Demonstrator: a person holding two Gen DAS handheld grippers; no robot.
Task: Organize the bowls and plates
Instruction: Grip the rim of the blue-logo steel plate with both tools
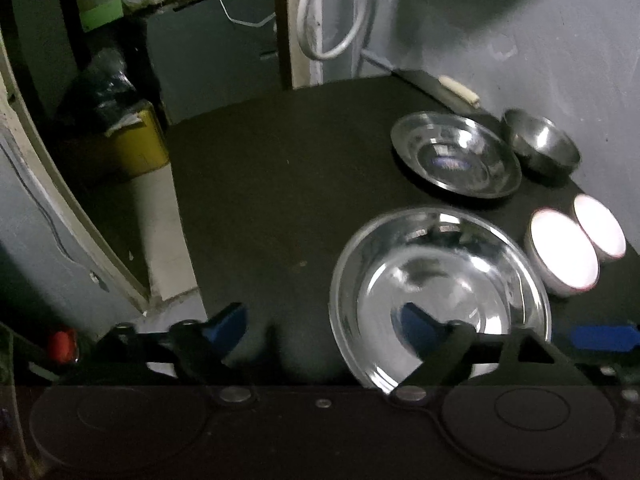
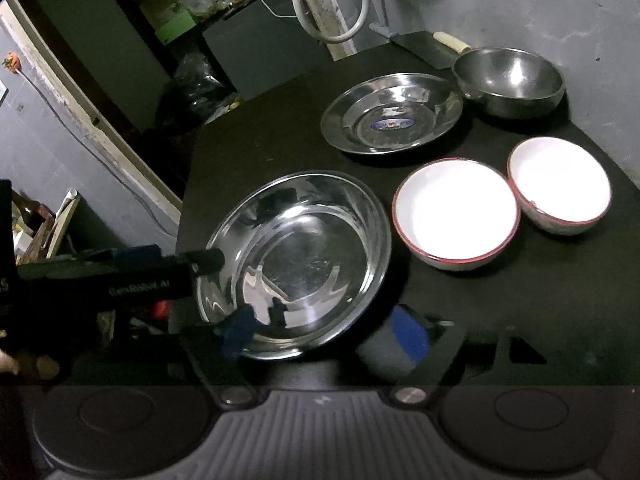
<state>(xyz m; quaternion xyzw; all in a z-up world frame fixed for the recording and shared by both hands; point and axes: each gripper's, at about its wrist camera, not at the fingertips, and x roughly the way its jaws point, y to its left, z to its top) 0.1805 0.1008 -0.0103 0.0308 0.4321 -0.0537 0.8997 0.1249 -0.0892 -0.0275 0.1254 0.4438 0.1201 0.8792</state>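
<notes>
A large steel plate (image 1: 440, 280) (image 2: 296, 256) lies flat on the black table. My left gripper (image 1: 322, 320) is open. One blue pad hovers over the plate's inside and the other over bare table, with the plate's left rim between them. In the right wrist view a left finger (image 2: 208, 260) reaches over that same rim. My right gripper (image 2: 324, 332) is open too, straddling the plate's near rim without pressing on it. A smaller steel plate (image 1: 456, 156) (image 2: 392, 112) with a blue sticker lies behind.
A steel bowl (image 1: 540, 144) (image 2: 508, 80) stands at the back right. Two white red-rimmed bowls (image 2: 456, 212) (image 2: 560, 184) sit touching, right of the large plate. A cleaver with a cream handle (image 2: 448, 42) lies by the wall. The table (image 1: 260, 200) drops off at its left edge.
</notes>
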